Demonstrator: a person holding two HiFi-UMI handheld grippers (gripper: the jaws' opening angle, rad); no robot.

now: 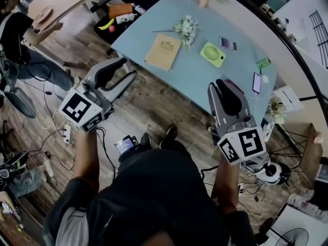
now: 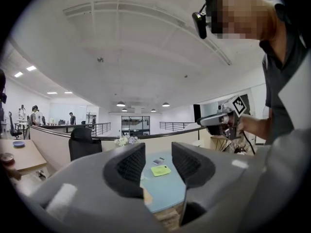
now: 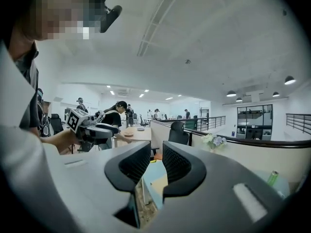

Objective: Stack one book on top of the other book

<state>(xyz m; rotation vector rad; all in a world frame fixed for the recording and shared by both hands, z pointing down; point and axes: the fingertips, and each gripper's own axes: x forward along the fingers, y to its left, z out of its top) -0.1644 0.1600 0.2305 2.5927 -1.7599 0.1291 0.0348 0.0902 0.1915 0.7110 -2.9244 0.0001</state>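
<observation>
Tan book [image 1: 163, 51] w/ dark ornate emblem on cover lies flat on light-blue counter [image 1: 195, 76], upper mid of head view, just left of white flowers [image 1: 186, 28]. My L claw [image 1: 128, 67] is released & empty; R claw [image 1: 221, 82] clenched on nothing.

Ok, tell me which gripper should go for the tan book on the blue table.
Probably left. The left gripper sits nearer the tan book, its fingers apart and empty. The right gripper is farther off, its fingers shut.
</observation>
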